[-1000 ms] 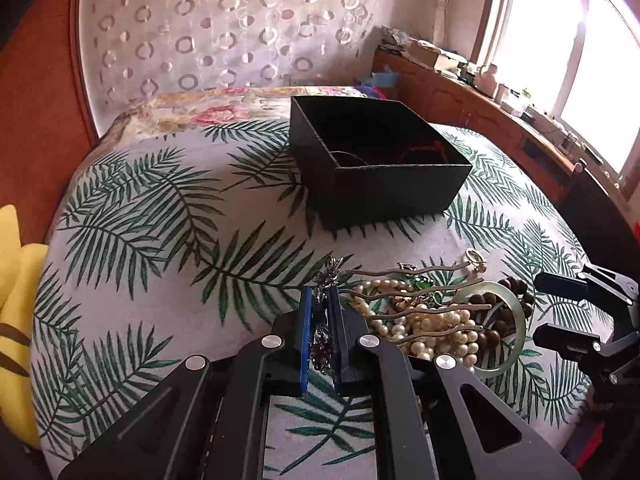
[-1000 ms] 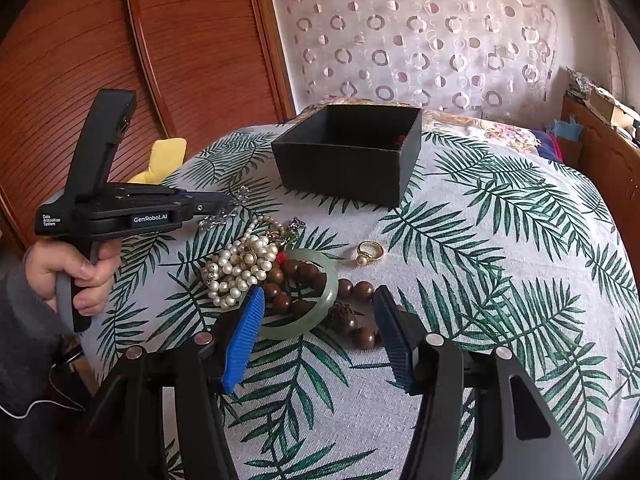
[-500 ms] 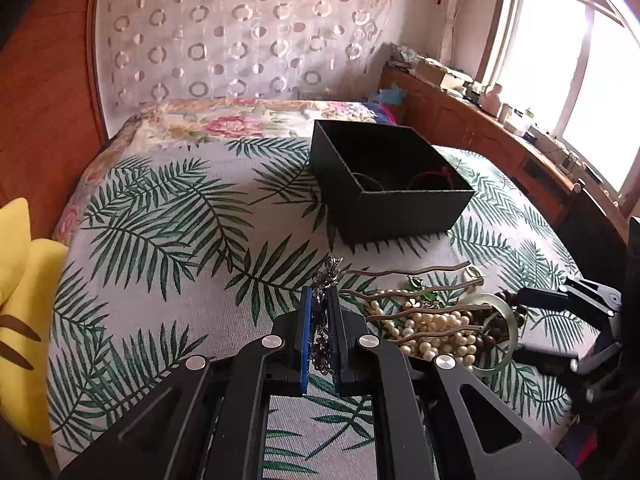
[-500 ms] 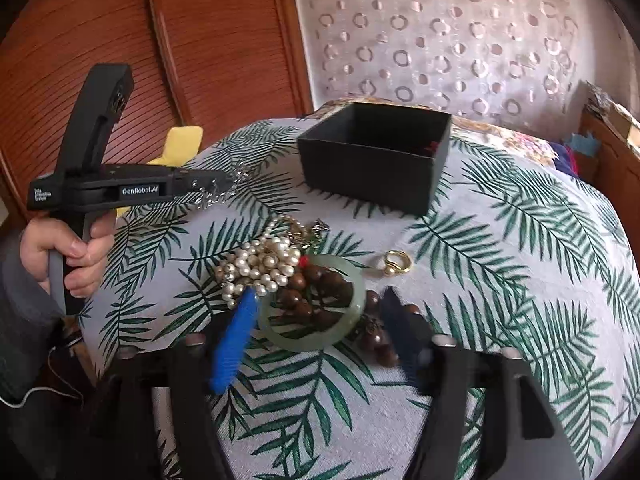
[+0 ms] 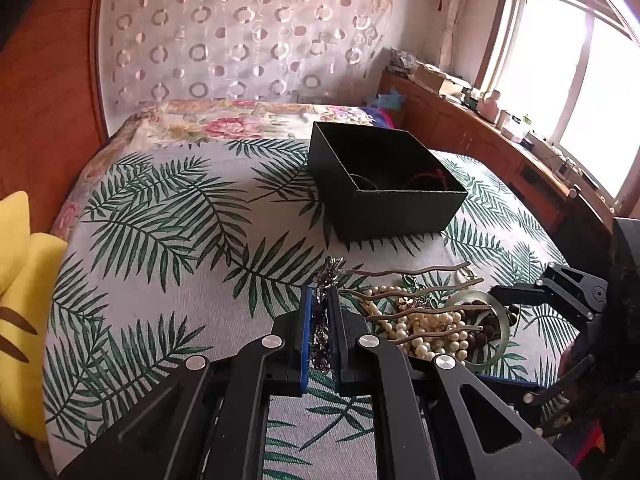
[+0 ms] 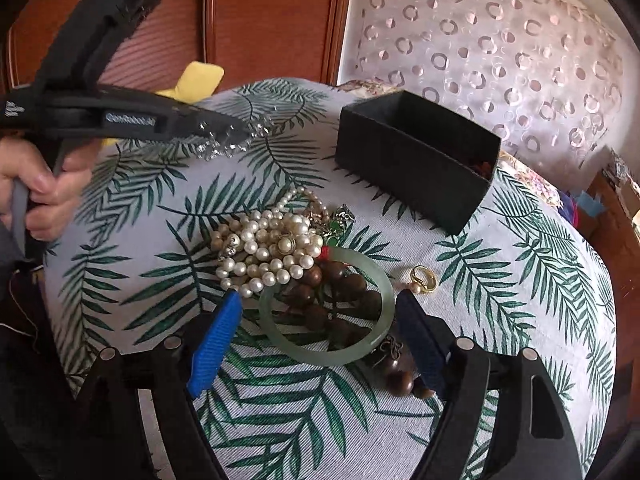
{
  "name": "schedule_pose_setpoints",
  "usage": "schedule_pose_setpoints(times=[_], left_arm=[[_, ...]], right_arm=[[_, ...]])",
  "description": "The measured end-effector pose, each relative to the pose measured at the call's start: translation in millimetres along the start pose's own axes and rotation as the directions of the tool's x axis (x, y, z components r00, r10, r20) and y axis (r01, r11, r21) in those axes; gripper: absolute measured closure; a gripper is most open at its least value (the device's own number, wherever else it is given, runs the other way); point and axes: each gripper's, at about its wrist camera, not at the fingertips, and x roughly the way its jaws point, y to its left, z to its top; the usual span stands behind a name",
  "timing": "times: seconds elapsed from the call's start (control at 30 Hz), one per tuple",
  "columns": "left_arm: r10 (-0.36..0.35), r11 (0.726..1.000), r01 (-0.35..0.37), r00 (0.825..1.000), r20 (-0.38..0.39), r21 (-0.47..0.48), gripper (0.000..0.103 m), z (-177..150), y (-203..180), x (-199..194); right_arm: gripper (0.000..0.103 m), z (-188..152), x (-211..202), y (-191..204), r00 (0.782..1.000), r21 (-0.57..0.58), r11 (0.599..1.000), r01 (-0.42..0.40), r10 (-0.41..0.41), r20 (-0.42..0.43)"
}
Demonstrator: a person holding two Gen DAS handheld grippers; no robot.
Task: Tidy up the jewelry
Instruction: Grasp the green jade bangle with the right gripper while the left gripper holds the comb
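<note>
Jewelry pile (image 6: 288,256) lies on the leaf-print cloth (image 6: 500,280), near the black box (image 6: 416,160). Left gripper (image 5: 320,320) is clamped on a silver chain (image 5: 322,312). Right gripper (image 6: 320,320) is opening, its 2 jaws flanking the green bangle (image 6: 324,354) without touching.

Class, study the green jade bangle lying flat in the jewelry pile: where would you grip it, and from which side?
Grip the near arc of the green bangle, coming down from above on the camera side. That arc lies bare on the cloth, while pearls and wooden beads crowd its far rim and middle. The right gripper, jaws opening, already straddles it.
</note>
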Motion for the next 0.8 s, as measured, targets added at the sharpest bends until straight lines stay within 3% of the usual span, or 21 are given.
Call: schedule_pose_setpoints(times=[0.1,0.17,0.23,0.43,0.8], left_arm=[[0.0,1.0,0.0,1.0,0.002,0.002,0.096,0,1,-1],[0.001,1.0,-0.001,1.0,0.003,0.002,0.096,0,1,-2],[0.001,1.0,-0.001,1.0,0.005,0.001,0.096,1,1,-3],[0.001,1.0,-0.001,1.0,0.006,0.007,0.096,4,-1,-4],[-0.005,1.0,0.004,0.999,0.039,0.018,0.096,21,-14,-5]], right_arm=[[0.022,0,5,3,0.999,-0.049,0.998,0.037,-0.037,-0.014],[0.022,1,7,0,1.0,-0.051,0.998,0.027,-0.027,-0.015],[0.029,2,6,-2,1.0,-0.054,0.998,0.025,-0.025,-0.015],[0.029,0,1,-8,1.0,-0.034,0.999,0.019,-0.019,-0.011],[0.029,1,-39,-33,0.996,0.028,0.999,0.047,-0.049,0.081]])
